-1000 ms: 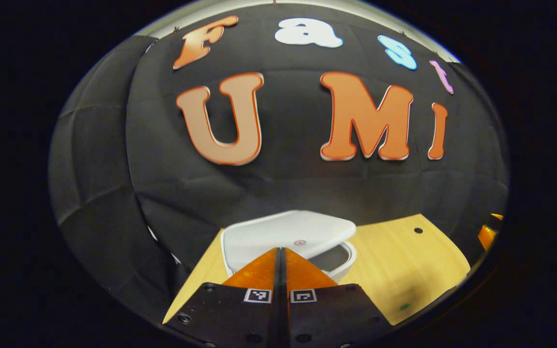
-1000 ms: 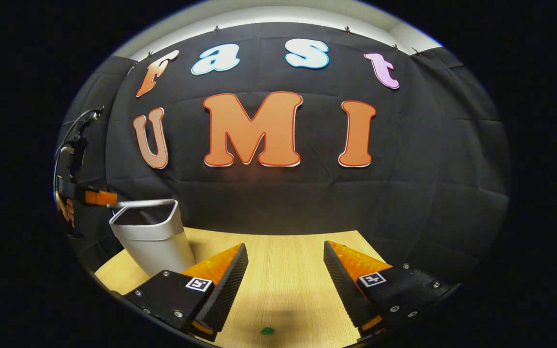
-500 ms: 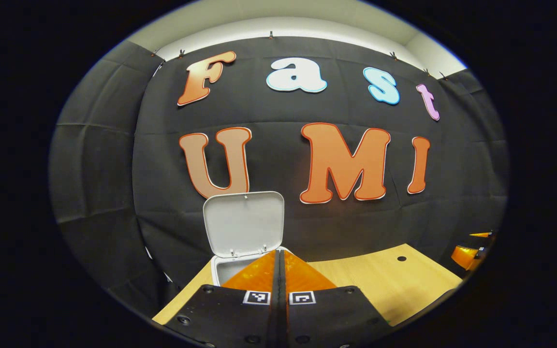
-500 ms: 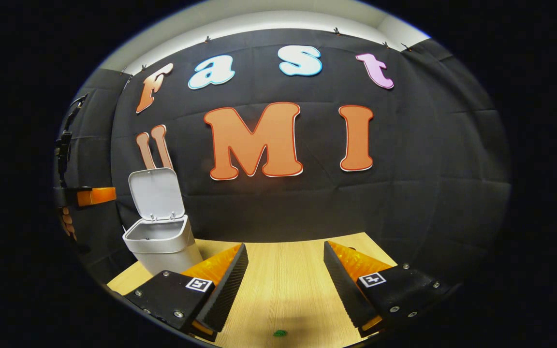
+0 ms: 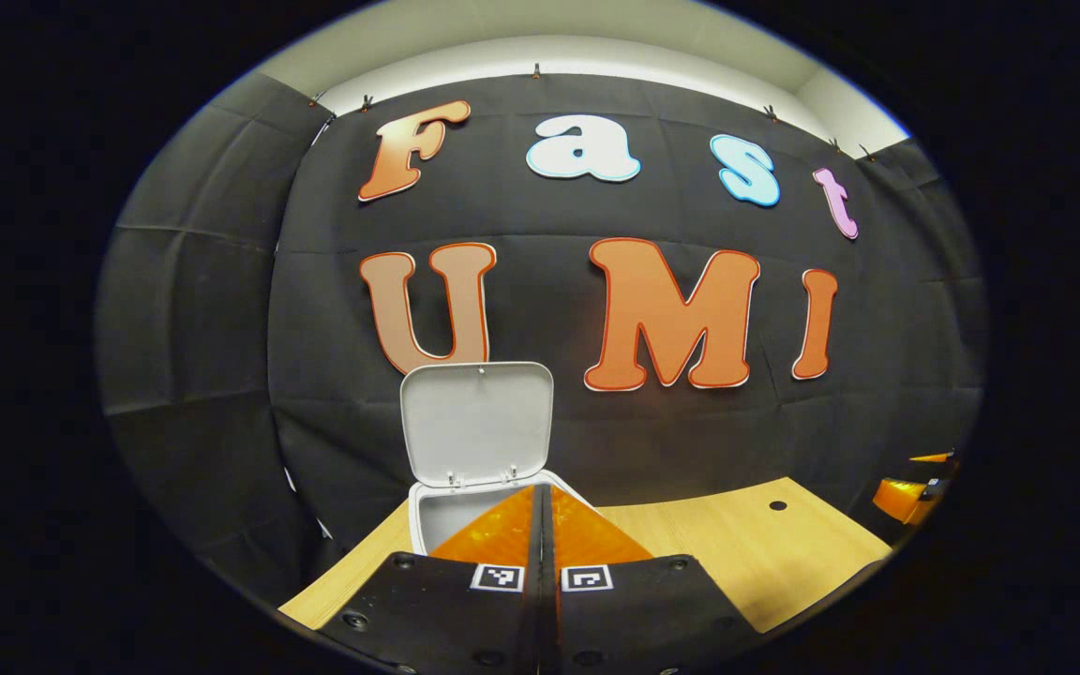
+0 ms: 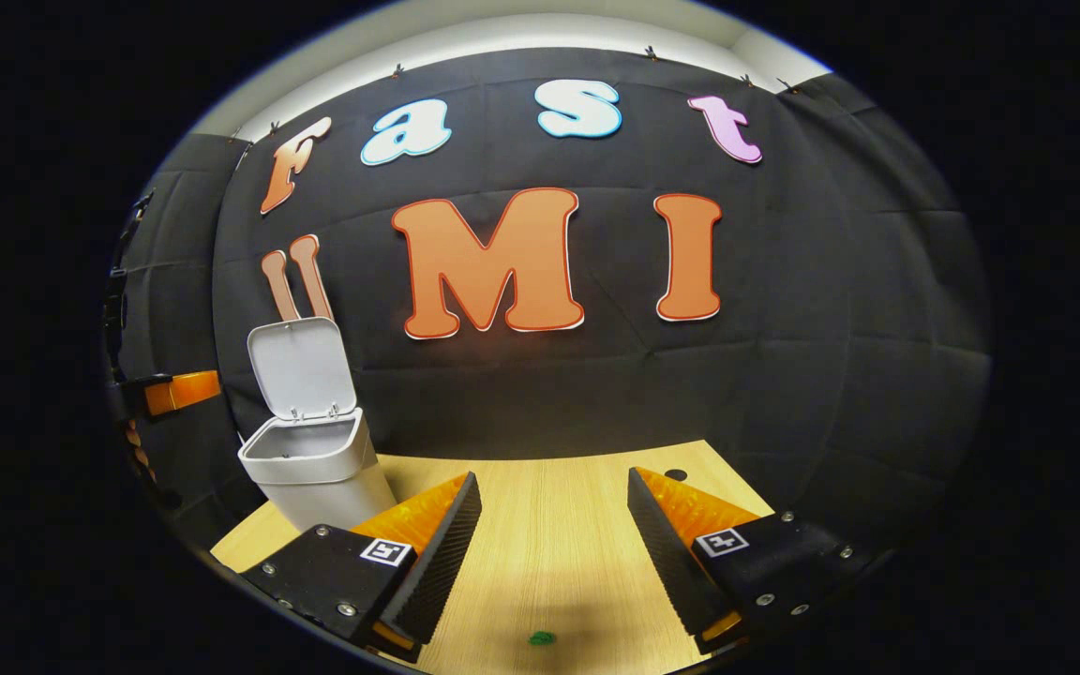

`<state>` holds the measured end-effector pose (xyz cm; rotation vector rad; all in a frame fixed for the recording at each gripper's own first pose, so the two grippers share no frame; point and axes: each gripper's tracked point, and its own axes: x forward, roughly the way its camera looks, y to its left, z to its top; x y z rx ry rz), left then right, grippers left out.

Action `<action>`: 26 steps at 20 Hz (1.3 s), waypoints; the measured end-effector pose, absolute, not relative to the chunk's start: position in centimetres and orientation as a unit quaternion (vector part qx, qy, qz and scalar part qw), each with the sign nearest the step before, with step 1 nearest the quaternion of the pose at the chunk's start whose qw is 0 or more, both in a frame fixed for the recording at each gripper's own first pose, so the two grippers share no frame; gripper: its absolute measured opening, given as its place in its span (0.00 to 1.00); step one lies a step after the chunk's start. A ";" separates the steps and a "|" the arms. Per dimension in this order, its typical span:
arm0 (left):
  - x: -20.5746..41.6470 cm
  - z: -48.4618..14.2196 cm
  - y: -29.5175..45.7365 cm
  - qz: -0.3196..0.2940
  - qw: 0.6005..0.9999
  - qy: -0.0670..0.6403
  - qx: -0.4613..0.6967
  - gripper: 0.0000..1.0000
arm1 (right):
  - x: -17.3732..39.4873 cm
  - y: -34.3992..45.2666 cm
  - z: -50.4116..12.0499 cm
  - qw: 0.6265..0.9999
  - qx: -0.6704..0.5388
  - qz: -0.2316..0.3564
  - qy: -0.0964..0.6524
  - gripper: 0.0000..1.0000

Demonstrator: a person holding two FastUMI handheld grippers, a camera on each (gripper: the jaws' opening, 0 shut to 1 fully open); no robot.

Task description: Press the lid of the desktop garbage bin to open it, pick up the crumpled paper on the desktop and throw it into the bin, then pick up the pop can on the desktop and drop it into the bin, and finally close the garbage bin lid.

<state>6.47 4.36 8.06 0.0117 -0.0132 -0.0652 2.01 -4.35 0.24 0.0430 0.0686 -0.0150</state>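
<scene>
Two grippers: left gripper [image 5: 540, 502] has its fingers pressed together on nothing, as suits a lid press; right gripper [image 6: 554, 525] is spread wide, empty, ready to grasp.
Bin [image 6: 320, 473]: stands at the desk's [image 6: 549, 553] far left.
Lid [image 6: 301, 366]: upright, leaving the mouth clear for trash.

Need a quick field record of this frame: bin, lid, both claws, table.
bin: small white plastic desktop garbage bin, standing on the table's left part in the right gripper view
lid: white hinged lid, raised upright, bin mouth open
left claw: fingers together, nothing between them, just in front of the bin
right claw: open, empty, over bare table
table: light wooden tabletop
mark: small green speck on the table near the right claw
</scene>
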 end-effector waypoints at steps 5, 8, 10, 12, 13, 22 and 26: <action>5.7 9.0 2.9 -0.068 0.996 -0.041 -0.046 0.68 | 2.0 -4.1 0.0 0.999 0.025 -0.003 0.043 0.94; 6.0 9.2 4.5 -0.040 0.998 -0.051 -0.022 0.95 | 2.0 -4.1 -0.7 0.998 0.023 -0.002 0.057 0.94; 6.1 9.0 4.6 -0.032 0.998 -0.049 -0.012 0.94 | 2.0 -4.1 -1.3 0.998 0.019 -0.002 0.067 0.94; 6.0 8.3 4.4 -0.039 0.998 -0.044 -0.013 0.93 | 2.0 -4.3 -1.9 0.997 0.009 -0.004 0.074 0.94; 6.1 8.0 4.3 -0.040 0.998 -0.040 -0.012 0.94 | 2.0 -4.2 -2.4 0.997 0.005 -0.005 0.081 0.94; 6.5 4.0 4.8 -0.053 0.998 0.002 -0.014 0.94 | 1.9 -3.5 -14.8 0.968 0.003 0.006 0.252 0.94; 6.8 2.4 6.2 -0.042 0.999 0.022 -0.016 0.94 | 0.9 -2.6 -21.1 0.939 0.007 0.023 0.342 0.95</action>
